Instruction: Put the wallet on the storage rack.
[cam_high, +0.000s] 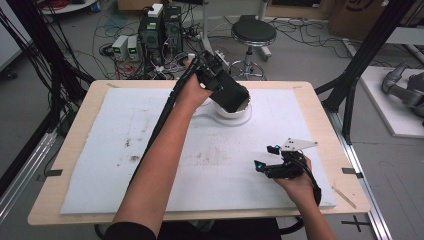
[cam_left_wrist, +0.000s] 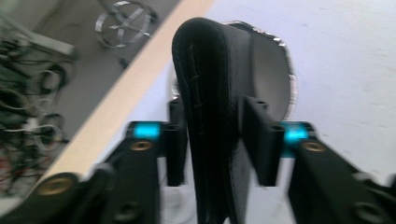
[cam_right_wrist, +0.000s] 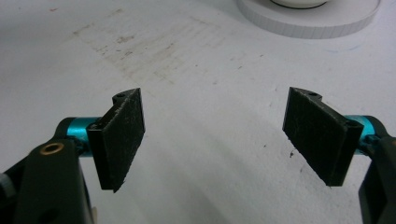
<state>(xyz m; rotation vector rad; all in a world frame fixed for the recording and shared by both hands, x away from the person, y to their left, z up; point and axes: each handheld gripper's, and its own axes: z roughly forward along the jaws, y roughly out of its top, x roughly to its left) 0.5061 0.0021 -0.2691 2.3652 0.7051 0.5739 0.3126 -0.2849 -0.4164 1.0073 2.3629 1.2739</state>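
A black folded pouch (cam_high: 234, 96) stands on edge in a white bowl (cam_high: 231, 112) that rests on a round white plate (cam_high: 239, 120) at the back middle of the mat. My left gripper (cam_high: 226, 90) reaches over the bowl from the left. In the left gripper view its pads sit against both sides of the pouch (cam_left_wrist: 210, 70), with the bowl (cam_left_wrist: 273, 79) behind it. My right gripper (cam_high: 265, 157) rests low at the front right of the mat, open and apart from everything. Between its jaws (cam_right_wrist: 212, 135) lies bare stained mat, with the plate (cam_right_wrist: 308, 21) farther ahead.
A white foam mat (cam_high: 150, 150) covers most of the wooden table (cam_high: 60, 200). Behind the table stand a round stool (cam_high: 253, 32), computer boxes (cam_high: 160, 27) and loose cables. Black frame posts (cam_high: 360, 65) rise at the right.
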